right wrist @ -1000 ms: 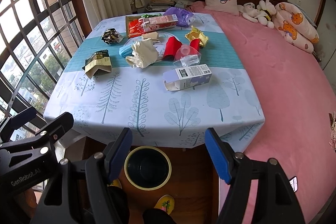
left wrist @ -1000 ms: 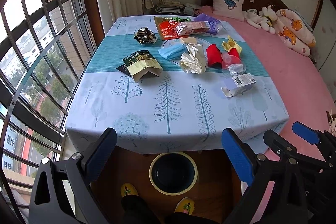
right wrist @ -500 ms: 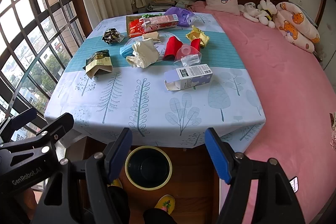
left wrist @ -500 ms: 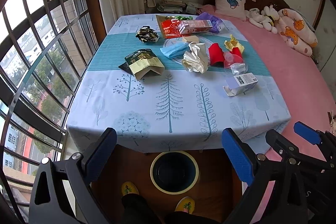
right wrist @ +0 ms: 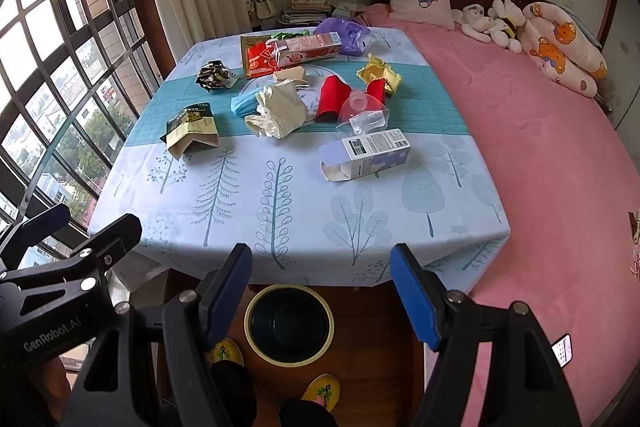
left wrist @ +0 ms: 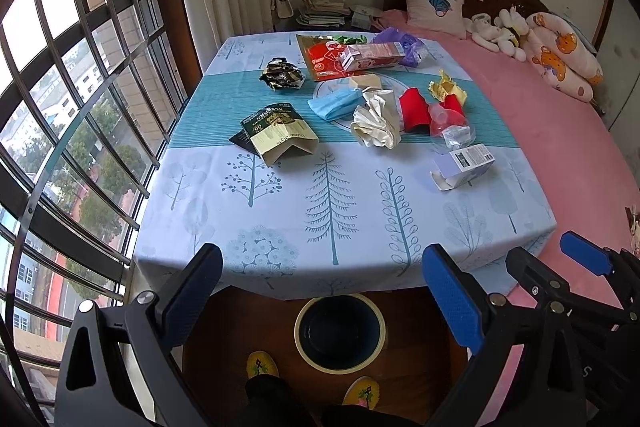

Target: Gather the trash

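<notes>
Trash lies scattered on a table with a tree-print cloth [left wrist: 332,211] [right wrist: 280,195]: an open white-and-lilac carton [left wrist: 464,165] [right wrist: 366,153], a tan paper pouch [left wrist: 280,139] [right wrist: 192,133], crumpled white paper [left wrist: 378,119] [right wrist: 278,111], a blue face mask [left wrist: 334,103], a red cup [left wrist: 414,109] [right wrist: 332,97], a clear plastic cup [right wrist: 362,113] and a long pink carton [left wrist: 372,55] [right wrist: 308,49]. A dark bin with a cream rim [left wrist: 340,333] [right wrist: 289,325] stands on the floor below the table's near edge. My left gripper [left wrist: 322,293] and right gripper [right wrist: 320,293] are both open and empty, held above the bin.
A pink bed [right wrist: 540,147] with a pillow and soft toys adjoins the table's right side. A barred window [left wrist: 60,107] runs along the left. A black crumpled wrapper [left wrist: 282,77], yellow wrapper [right wrist: 378,75] and purple bag [right wrist: 344,31] lie farther back. The person's slippered feet [left wrist: 264,367] stand by the bin.
Both views have shifted slightly; the table sits a little higher and farther in the frames. Both grippers remain open and empty.
</notes>
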Action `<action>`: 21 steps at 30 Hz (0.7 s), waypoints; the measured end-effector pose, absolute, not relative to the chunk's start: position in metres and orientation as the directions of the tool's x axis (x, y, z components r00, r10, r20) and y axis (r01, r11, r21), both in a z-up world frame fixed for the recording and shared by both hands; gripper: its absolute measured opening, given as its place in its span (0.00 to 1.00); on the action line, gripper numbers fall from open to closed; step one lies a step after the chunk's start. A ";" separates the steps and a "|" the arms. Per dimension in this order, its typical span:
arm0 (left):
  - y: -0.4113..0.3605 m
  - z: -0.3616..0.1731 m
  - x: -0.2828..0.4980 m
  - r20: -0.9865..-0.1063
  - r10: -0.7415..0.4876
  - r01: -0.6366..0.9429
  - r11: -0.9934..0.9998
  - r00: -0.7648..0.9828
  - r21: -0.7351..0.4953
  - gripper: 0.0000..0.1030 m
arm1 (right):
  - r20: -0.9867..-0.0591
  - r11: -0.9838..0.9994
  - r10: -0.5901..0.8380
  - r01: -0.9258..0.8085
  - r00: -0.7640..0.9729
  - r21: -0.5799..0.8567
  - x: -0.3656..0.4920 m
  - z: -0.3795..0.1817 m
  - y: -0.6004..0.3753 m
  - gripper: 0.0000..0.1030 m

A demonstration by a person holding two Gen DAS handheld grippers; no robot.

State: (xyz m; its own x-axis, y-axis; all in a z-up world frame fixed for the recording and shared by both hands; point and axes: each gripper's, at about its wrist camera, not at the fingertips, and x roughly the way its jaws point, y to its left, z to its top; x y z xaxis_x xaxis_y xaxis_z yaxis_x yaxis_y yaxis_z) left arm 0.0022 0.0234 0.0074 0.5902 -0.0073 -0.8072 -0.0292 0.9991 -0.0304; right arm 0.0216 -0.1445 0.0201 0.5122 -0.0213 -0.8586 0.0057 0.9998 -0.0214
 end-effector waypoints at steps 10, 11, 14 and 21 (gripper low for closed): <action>0.036 0.024 0.030 -0.796 -0.040 0.038 0.999 0.604 -0.022 0.96 | -0.847 0.997 -0.057 0.067 0.529 -0.025 0.033 0.027 -0.141 0.70; 0.038 0.027 0.034 -0.793 -0.048 0.049 0.999 0.608 -0.022 0.96 | -0.844 0.997 -0.065 0.074 0.532 -0.029 0.036 0.029 -0.138 0.70; 0.046 0.035 0.047 -0.776 -0.064 0.076 0.997 0.627 -0.020 0.96 | -0.830 0.994 -0.089 0.104 0.551 -0.037 0.045 0.036 -0.130 0.70; 0.084 0.048 0.087 -0.743 -0.102 0.090 0.994 0.662 -0.057 0.96 | -0.809 0.986 -0.140 0.152 0.571 -0.063 0.071 0.042 -0.108 0.70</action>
